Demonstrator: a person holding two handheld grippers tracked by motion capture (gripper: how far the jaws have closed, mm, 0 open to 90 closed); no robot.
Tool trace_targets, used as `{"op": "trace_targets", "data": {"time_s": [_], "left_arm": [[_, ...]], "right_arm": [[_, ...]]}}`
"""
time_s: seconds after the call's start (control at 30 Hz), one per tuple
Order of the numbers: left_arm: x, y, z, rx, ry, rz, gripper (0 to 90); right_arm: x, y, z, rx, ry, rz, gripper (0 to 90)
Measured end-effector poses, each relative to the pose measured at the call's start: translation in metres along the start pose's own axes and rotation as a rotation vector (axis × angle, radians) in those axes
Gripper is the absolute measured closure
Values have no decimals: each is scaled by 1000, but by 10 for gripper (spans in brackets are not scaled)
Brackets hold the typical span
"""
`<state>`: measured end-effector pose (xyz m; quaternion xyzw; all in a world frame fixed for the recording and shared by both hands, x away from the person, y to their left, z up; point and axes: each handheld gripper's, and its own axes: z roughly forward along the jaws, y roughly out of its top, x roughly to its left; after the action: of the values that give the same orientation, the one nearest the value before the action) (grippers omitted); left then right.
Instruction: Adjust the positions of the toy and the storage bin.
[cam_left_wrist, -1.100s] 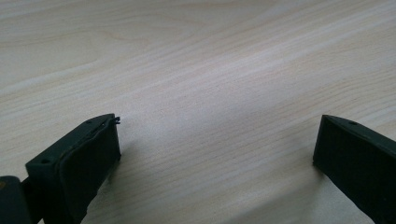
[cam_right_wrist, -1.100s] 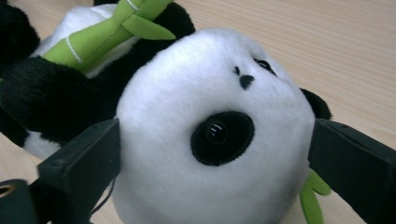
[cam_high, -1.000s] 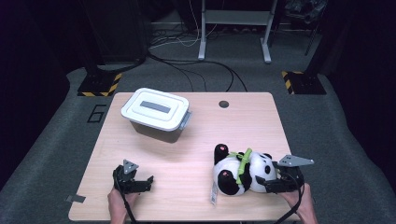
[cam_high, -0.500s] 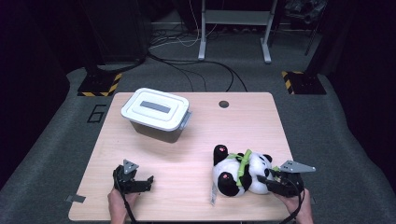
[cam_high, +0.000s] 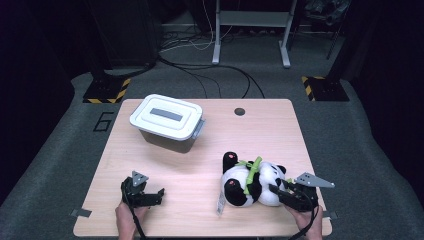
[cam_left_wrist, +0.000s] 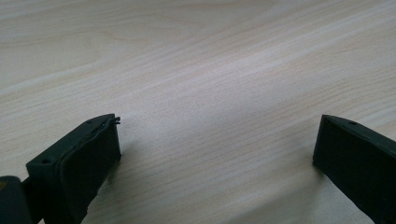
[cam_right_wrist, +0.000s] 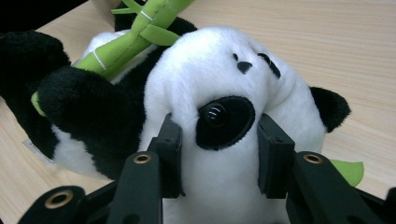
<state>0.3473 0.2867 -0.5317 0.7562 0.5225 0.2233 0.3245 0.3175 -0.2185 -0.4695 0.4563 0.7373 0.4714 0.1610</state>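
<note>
Across the middle of the room stands a rectangular table (cam_high: 200, 150) with a pale, fine-grained wood top and rounded corners, a small dark round plug (cam_high: 239, 111) set near its far edge. On its far left part sits a storage box (cam_high: 167, 123): smooth hard plastic, a white lid with a grey recessed strip along the top, a greyer tub beneath and a clip at the right end. Toward the near right corner lies a plush panda (cam_high: 252, 181) on its back, soft and fuzzy, white fur on the belly and head, black fur on the limbs, ears and eye patches, with a glossy bead eye and a stitched nose. A green felt bamboo stalk (cam_high: 251, 171) runs slantwise across its chest, and a white paper tag (cam_high: 220, 202) trails from its left side onto the wood. At the panda's right end the right gripper (cam_right_wrist: 218, 147) has just been closing, and its matte black, blocky jaws now press into the white fur of the head on either side of the eye patch, denting the plush. Near the left front edge the left gripper (cam_left_wrist: 217, 154) rests low over bare wood, its flat black jaws spread wide with nothing between them.
</note>
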Motion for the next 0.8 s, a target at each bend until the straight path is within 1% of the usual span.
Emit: {"op": "trace_targets", "data": {"time_s": [0.07,0.17,0.5,0.8], "left_arm": [[0,0,0,0,0,1,1],[0,0,0,0,0,1,1],[0,0,0,0,0,1,1],[0,0,0,0,1,1,1]], "right_arm": [[2,1,1,-4,0,-2,597],[10,4,7,-10,17,3,598],[30,12,27,-7,48,-3,601],[50,20,44,7,55,-24,596]]}}
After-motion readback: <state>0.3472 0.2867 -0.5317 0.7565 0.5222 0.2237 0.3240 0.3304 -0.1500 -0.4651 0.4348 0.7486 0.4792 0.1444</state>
